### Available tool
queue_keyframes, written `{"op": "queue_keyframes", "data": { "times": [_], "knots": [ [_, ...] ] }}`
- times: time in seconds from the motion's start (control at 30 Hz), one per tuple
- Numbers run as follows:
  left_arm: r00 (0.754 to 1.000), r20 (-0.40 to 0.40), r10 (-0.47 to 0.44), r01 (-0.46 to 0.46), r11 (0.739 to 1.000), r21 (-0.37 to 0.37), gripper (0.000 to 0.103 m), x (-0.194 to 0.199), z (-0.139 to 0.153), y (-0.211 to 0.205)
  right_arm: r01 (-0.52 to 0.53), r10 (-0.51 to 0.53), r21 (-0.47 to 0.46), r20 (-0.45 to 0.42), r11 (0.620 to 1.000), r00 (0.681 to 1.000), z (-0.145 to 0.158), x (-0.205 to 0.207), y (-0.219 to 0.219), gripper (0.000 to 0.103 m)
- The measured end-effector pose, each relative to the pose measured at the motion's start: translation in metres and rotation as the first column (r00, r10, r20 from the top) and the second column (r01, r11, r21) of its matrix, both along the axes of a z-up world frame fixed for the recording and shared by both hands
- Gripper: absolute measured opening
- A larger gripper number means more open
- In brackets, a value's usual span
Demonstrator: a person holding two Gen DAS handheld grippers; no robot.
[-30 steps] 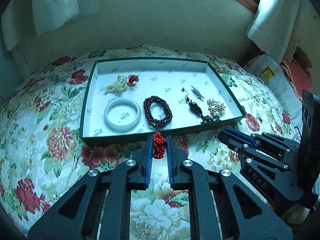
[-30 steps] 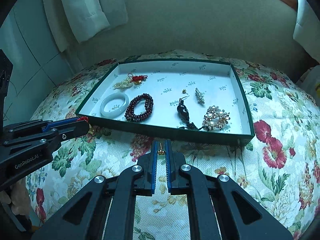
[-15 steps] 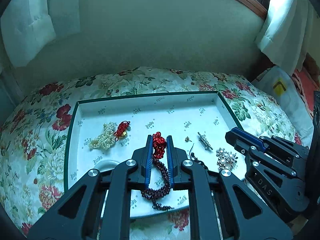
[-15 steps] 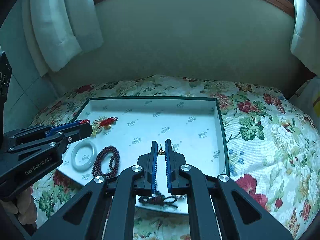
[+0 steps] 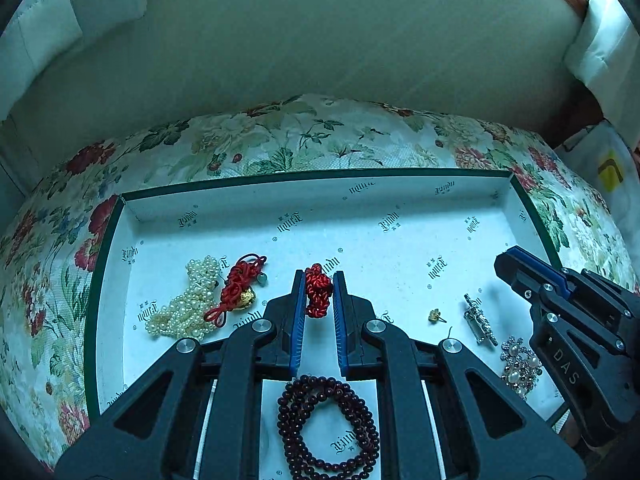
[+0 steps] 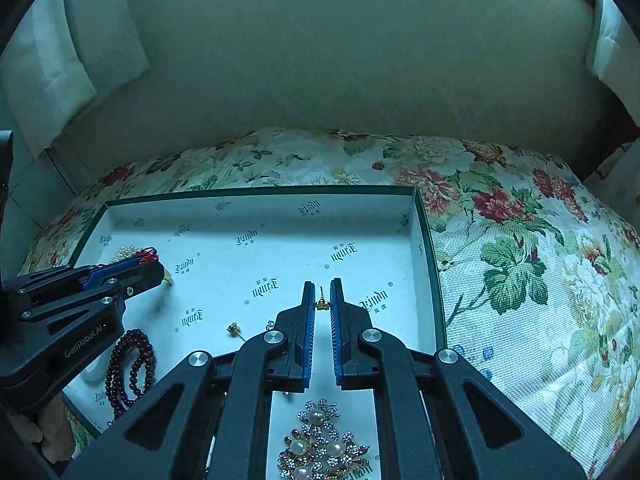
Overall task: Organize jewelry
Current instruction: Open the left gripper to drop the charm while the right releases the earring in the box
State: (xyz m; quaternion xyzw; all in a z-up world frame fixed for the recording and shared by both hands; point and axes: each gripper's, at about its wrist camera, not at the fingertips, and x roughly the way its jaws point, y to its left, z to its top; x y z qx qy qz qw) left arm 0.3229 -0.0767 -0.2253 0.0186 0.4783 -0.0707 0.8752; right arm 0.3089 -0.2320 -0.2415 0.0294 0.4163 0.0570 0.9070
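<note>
Gripping red knot (image 5: 318,289), seemingly earring (image 6: 321,303), over tray (image 5: 400,200).

Dim, blue-green cast — fisheye bending and dark corners (both views), soft shadows, focus sharp.

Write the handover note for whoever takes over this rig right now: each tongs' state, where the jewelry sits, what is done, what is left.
Left tongs: shut on a red knot, held over the tray.
Right tongs: shut on a small gold stud, also over the tray.
In the tray: pearls, red tassel charm, dark bead bracelet, another gold stud, silver pin, pearl brooch.
Done: both pieces are carried above the tray.
Left: set each down, probably knot near the tassel charm, stud near its match.
</note>
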Motion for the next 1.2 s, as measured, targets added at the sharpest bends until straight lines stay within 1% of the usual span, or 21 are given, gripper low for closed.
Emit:
{"op": "queue_keyframes", "data": {
  "times": [0.23, 0.33, 0.37, 0.4, 0.43, 0.47, 0.53, 0.77, 0.87, 0.93, 1.0, 1.03, 1.07, 1.1, 1.2],
  "knots": [
    [1.0, -0.011, 0.008, -0.008, 1.0, 0.022, 0.014, 0.005, -0.005, -0.001, 0.012, -0.012, 0.001, -0.028, 1.0, 1.0, -0.008, 0.004, 0.0, 0.008],
    [1.0, -0.019, 0.01, -0.01, 1.0, 0.017, 0.016, 0.007, -0.007, 0.0, 0.02, -0.02, 0.013, -0.041, 1.0, 0.999, -0.009, 0.006, -0.002, 0.008],
    [1.0, -0.018, 0.011, -0.01, 1.0, 0.019, 0.019, 0.007, -0.006, 0.0, 0.023, -0.022, 0.012, -0.041, 1.0, 0.999, -0.009, 0.006, -0.002, 0.008],
    [1.0, -0.018, 0.01, -0.009, 1.0, 0.02, 0.031, 0.007, -0.006, 0.0, 0.023, -0.023, 0.011, -0.041, 1.0, 0.999, -0.008, 0.006, -0.002, 0.009],
    [1.0, -0.016, 0.011, -0.011, 1.0, 0.02, 0.041, 0.007, -0.006, 0.0, 0.023, -0.023, 0.01, -0.042, 1.0, 0.999, -0.008, 0.006, -0.002, 0.01],
    [1.0, -0.008, 0.015, -0.015, 1.0, 0.019, 0.053, 0.007, -0.004, 0.001, 0.024, -0.024, 0.009, -0.042, 1.0, 0.999, -0.008, 0.006, -0.002, 0.01],
    [1.0, 0.008, 0.015, -0.015, 0.999, 0.028, 0.053, 0.005, -0.001, 0.0, 0.028, -0.028, 0.008, -0.041, 1.0, 0.999, -0.008, 0.006, -0.002, 0.01],
    [1.0, 0.004, 0.009, -0.009, 1.0, 0.028, 0.054, 0.003, -0.002, 0.0, 0.036, -0.036, 0.015, -0.045, 0.999, 0.998, -0.008, 0.006, -0.003, 0.01],
    [1.0, 0.002, 0.005, -0.005, 1.0, 0.031, 0.056, 0.002, -0.002, 0.0, 0.037, -0.037, 0.014, -0.045, 0.999, 0.998, -0.008, 0.006, -0.003, 0.011],
    [1.0, 0.006, 0.006, -0.006, 1.0, 0.029, 0.058, 0.0, -0.001, 0.001, 0.026, -0.025, 0.025, -0.044, 0.999, 0.999, -0.006, 0.005, -0.002, 0.016],
    [1.0, 0.011, 0.006, -0.007, 1.0, 0.028, 0.061, -0.001, 0.0, 0.001, 0.006, -0.005, 0.03, -0.037, 1.0, 0.999, -0.003, 0.004, 0.002, 0.032],
    [1.0, 0.014, 0.006, -0.006, 1.0, 0.03, 0.061, -0.001, 0.0, 0.001, 0.006, -0.005, 0.015, -0.026, 1.0, 1.0, 0.0, 0.002, 0.005, 0.038],
    [1.0, 0.017, 0.005, -0.006, 0.999, 0.031, 0.061, -0.002, 0.001, 0.0, 0.019, -0.019, -0.002, -0.006, 1.0, 1.0, 0.002, 0.0, 0.007, 0.054],
    [1.0, 0.019, 0.003, -0.004, 0.999, 0.033, 0.061, -0.003, 0.002, 0.0, 0.029, -0.029, -0.008, 0.014, 1.0, 0.999, 0.005, -0.002, 0.007, 0.06],
    [1.0, 0.027, 0.007, -0.008, 0.999, 0.034, 0.065, -0.005, 0.003, 0.002, 0.033, -0.033, 0.017, 0.012, 0.999, 0.999, 0.006, -0.003, 0.005, 0.061]
  ]
}}
